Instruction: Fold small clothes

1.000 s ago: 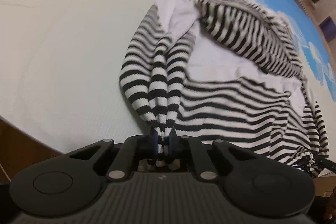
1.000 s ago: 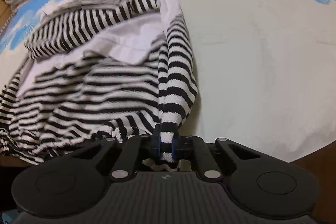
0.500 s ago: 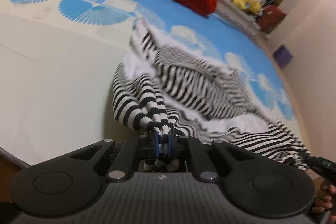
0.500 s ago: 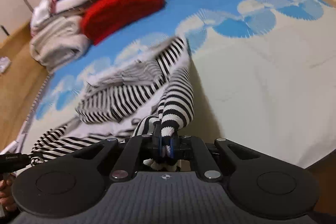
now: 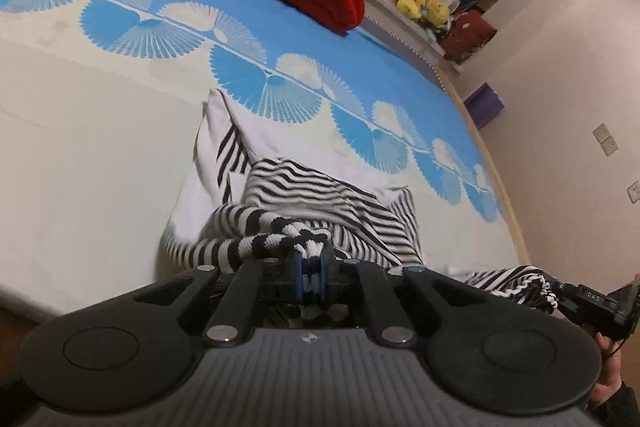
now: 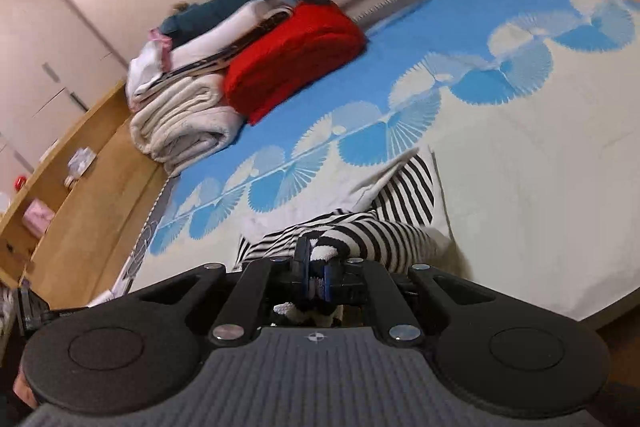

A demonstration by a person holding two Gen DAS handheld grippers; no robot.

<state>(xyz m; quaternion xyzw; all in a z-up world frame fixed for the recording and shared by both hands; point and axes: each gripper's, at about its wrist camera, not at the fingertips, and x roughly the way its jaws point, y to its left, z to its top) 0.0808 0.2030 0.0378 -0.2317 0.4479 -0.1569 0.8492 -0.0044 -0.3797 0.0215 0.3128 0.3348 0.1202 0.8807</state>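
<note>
Both wrist views low, close, facing across shared bedspread [image 5: 100,155].

The left tool [image 5: 311,273] has a matte black body with a ribbed grey top panel behind the fingers, marked at its middle with a small round crosshair. Two black link arms run forward on each side, each pinned with silver round-headed screws. Broad rounded black lobes flank the panel, each with a shallow circular recess. The finger pads [image 5: 298,269] are blue. The right tool [image 6: 316,275] is built alike, with the same ribbed panel, crosshair, silver screws and blue pads [image 6: 329,277].
</note>
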